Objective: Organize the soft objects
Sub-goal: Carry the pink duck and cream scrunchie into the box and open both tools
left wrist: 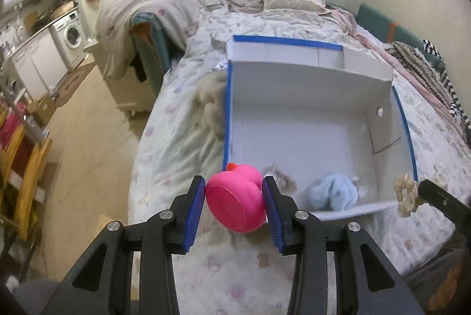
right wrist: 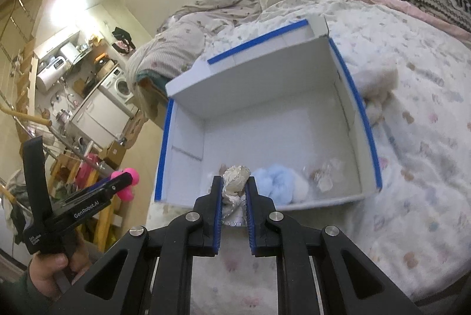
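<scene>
**Both grippers loaded, hovering short of the box**

While neither item has dropped yet, starting on the left: left gripper (left wrist: 234, 198) closed partway on a pink rubber duck (left wrist: 235, 201), flat base turned toward the camera, pads pressing its sides, held just short of the near-left corner of the white box (left wrist: 309, 79) on the bed (left wrist: 176, 138). Probably carried there for a drop inside. Already lying in the box: a pale blue fluffy thing (left wrist: 332, 192).

Over to the right: right gripper (right wrist: 234, 191) nearly shut, pinching a cream scrunchie (right wrist: 235, 182) above the box's near edge.

Only the right view catching clear wrapped bits (right wrist: 323, 176) beside the blue fluff, plus cream plush (right wrist: 379, 85) outside the box's right wall. Only the left view showing a beige furry heap (left wrist: 212, 103) by the left wall.
</scene>
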`<state>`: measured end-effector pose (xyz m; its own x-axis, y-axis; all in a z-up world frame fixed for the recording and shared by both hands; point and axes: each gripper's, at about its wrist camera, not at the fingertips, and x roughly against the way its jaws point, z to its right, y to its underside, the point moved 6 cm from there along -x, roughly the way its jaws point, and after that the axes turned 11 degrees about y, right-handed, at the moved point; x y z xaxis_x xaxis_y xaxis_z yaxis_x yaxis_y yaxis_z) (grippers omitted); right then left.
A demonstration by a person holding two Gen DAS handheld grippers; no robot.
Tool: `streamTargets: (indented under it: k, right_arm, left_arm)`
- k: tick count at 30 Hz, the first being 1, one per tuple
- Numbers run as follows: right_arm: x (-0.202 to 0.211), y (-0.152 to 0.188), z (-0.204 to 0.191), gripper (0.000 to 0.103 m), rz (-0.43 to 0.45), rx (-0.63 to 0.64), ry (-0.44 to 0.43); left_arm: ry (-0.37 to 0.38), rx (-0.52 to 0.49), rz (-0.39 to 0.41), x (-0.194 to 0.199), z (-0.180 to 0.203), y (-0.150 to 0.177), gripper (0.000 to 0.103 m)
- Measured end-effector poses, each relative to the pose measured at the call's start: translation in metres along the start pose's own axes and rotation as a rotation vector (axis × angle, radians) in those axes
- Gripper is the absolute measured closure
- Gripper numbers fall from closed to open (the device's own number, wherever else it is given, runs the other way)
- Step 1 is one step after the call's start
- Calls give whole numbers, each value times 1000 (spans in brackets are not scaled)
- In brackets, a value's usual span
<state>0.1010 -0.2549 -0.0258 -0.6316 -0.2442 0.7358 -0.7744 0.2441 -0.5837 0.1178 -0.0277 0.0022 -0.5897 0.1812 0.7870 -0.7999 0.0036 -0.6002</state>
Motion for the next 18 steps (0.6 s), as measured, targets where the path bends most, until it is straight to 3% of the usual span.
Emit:
streamTargets:
  k: [3, 4, 5, 11, 18]
  right_arm:
    - [-7, -17, 2, 87, 8, 3, 7]
    - [-10, -22, 3, 87, 10, 7, 12]
    - [-14, -28, 3, 87, 14, 11, 17]
    - [-48, -41, 11, 87, -5, 5, 34]
    - [-90, -17, 28, 87, -113, -34, 50]
  left_arm:
    - [9, -18, -9, -15, 6, -16, 70]
    - [14, -25, -14, -21, 9, -21, 84]
    - [20, -33, -25, -29, 12, -25, 90]
    - [74, -48, -89, -78, 23, -24, 97]
    - [107, -16, -156, -114, 17, -5, 97]
